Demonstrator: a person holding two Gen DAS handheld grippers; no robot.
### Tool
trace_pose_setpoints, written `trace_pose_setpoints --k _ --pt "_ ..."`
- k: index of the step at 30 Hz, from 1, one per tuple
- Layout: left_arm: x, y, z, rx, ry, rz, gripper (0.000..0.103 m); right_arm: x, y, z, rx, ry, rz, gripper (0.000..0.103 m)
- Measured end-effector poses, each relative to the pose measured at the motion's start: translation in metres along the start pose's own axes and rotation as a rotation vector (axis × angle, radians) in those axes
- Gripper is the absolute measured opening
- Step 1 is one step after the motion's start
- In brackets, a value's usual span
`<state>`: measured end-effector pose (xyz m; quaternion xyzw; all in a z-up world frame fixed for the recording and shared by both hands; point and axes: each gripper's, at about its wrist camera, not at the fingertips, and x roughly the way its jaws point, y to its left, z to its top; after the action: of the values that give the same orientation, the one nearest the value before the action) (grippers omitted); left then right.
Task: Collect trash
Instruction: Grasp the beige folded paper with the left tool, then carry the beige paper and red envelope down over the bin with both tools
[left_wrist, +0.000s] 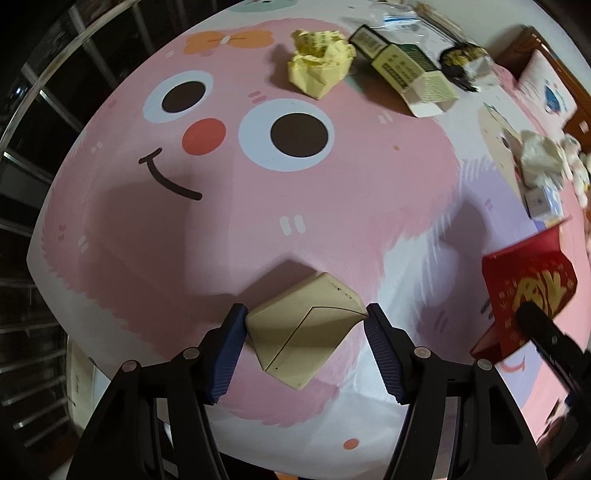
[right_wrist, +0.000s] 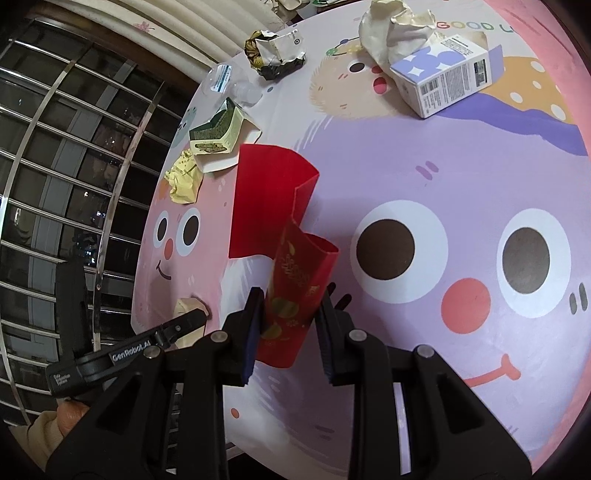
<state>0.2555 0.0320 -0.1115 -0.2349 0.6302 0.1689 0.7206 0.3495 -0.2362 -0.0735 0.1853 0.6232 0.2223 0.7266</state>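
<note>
Two grippers each hold trash above the cartoon table cover (left_wrist: 229, 206): the left gripper (left_wrist: 306, 332) pinches a tan carton (left_wrist: 299, 332), the right gripper (right_wrist: 286, 325) squeezes a red envelope (right_wrist: 295, 280). Keep both squeezes firm and carry slowly.

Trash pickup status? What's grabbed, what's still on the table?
Nothing visibly binned yet; no bin is in view. In hand: the left tool brackets a beige box, apparently gripped; the right tool is shut on a red envelope. Left on the table: yellow paper wad, green carton, foil wrapper, plastic pouch, white tissue, purple box.
</note>
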Motion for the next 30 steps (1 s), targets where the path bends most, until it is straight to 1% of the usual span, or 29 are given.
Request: trace_pose_setpoints --k 5,9,15,21,24,25,28,30 --pt "-0.010 0.003 -0.010 0.097 -0.033 -0.035 0.064 0.000 0.008 -0.011 -0.007 0.000 -0.006 0.025" --pt "-0.022 0.005 -0.018 0.184 -0.063 -0.070 0.064 -0.004 0.020 -0.028 -0.018 -0.015 -0.017 0.025" --pt "-0.050 0.018 -0.034 0.334 -0.113 -0.135 0.065 -0.011 0.044 -0.073 0.005 -0.055 -0.046 0.025" --pt "-0.080 0.044 -0.062 0.519 -0.143 -0.215 0.065 -0.021 0.081 -0.144 0.058 -0.149 -0.097 0.025" --pt "-0.090 0.064 -0.081 0.604 -0.135 -0.259 0.065 -0.026 0.098 -0.187 0.101 -0.206 -0.129 0.025" --pt "-0.092 0.069 -0.088 0.628 -0.130 -0.272 0.065 -0.028 0.105 -0.206 0.121 -0.226 -0.144 0.025" --pt "-0.095 0.087 -0.110 0.699 -0.115 -0.308 0.065 -0.029 0.118 -0.251 0.154 -0.254 -0.173 0.025" --pt "-0.095 0.097 -0.126 0.734 -0.094 -0.323 0.065 -0.029 0.122 -0.274 0.182 -0.262 -0.181 0.025"
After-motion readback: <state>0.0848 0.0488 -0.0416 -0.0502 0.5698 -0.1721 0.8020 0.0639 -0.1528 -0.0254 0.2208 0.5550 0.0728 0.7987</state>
